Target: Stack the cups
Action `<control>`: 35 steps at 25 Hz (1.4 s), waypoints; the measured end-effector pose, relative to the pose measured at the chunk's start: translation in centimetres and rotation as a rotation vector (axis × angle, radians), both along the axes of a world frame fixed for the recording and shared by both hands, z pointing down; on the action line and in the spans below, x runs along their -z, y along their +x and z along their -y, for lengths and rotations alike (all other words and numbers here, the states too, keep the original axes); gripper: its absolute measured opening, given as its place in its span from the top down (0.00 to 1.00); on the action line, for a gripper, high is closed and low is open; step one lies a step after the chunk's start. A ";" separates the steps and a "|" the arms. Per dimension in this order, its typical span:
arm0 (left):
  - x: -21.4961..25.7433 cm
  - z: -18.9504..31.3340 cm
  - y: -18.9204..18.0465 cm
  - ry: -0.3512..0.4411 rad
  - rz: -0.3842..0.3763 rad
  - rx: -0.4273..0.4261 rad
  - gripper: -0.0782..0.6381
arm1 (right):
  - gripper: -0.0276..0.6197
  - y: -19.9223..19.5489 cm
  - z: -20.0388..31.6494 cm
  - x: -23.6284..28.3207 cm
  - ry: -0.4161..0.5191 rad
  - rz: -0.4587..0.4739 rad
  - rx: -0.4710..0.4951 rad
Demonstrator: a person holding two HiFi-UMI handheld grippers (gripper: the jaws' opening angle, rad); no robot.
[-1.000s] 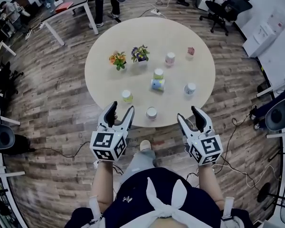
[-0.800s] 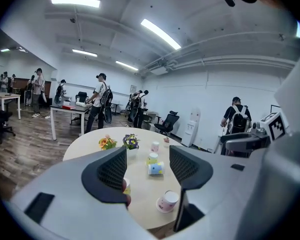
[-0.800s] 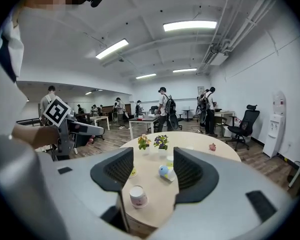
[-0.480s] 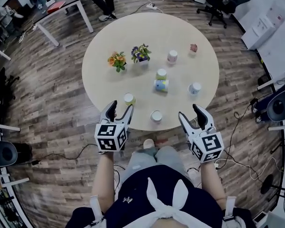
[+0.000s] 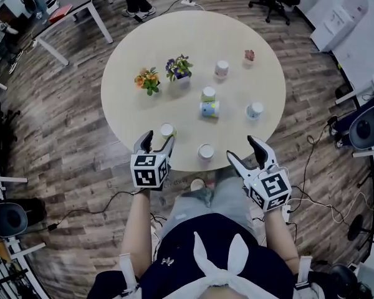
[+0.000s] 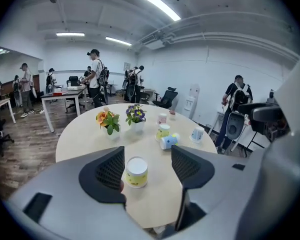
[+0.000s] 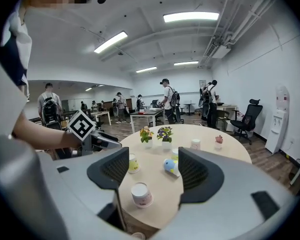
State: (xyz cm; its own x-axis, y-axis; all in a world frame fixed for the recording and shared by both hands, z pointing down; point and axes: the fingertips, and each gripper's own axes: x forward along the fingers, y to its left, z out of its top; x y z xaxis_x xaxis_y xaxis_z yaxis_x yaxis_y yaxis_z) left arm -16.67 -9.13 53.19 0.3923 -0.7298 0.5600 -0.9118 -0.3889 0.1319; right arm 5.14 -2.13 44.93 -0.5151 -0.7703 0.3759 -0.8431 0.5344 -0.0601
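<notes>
Beige and round, the table (image 5: 193, 39) carries several paper cups and two small pots of flowers. The left gripper (image 5: 158, 140) hangs over the near edge with its jaws wide. They have just been opening, and the yellow cup (image 6: 137, 172) stands on the tabletop in the gap between them, closer to the left jaw, with neither pad pressing on it. The right gripper (image 5: 242, 149) is held off the table's near-right edge, its jaws also spread wide after just opening, and nothing sits between the pads. In the right gripper view a pink-banded cup (image 7: 141, 194) shows through the gap, but it stands on the table ahead of the fingertips, close to the near edge. Farther in, near the middle, a blue cup (image 5: 207, 109) lies on its side, right against or just beside a yellow-green cup (image 5: 208, 94) standing behind it. A white-and-blue cup (image 5: 254, 110) stands alone toward the right side. A pink cup (image 5: 222, 68) stands toward the far side, with a small pink object (image 5: 249, 55) beyond it to the right; what that is cannot be made out. The orange flowers (image 5: 146, 80) and the purple flowers (image 5: 178, 68) stand side by side on the left half. The cups lie unstacked.
</notes>
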 end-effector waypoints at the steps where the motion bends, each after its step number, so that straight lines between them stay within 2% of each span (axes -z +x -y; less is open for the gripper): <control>1: -0.6 0.1 0.1 -0.008 0.025 -0.013 0.49 | 0.50 -0.3 0.0 -0.3 -0.008 -0.002 0.014; 5: -3.0 0.6 0.4 -0.048 0.107 -0.060 0.48 | 0.48 -1.4 0.2 -1.4 -0.046 -0.007 0.056; 14: -7.6 1.3 0.5 -0.147 0.196 -0.106 0.46 | 0.45 -4.2 0.3 -4.5 -0.123 -0.054 0.165; 27: -10.4 3.5 0.0 -0.191 0.191 -0.066 0.47 | 0.42 -7.1 -0.5 -12.8 -0.297 -0.160 0.293; 35: -11.2 3.8 0.3 -0.217 0.167 -0.036 0.47 | 0.42 -8.1 0.1 -16.5 -0.375 -0.198 0.280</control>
State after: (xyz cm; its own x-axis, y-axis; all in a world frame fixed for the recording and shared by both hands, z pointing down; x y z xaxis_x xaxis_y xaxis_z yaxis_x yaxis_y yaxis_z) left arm -16.36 -12.88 64.41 0.3046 -0.5729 0.7609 -0.9140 -0.4006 0.0643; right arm -2.94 -2.25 61.47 -0.5737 -0.4065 0.7111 -0.6851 0.7139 -0.1447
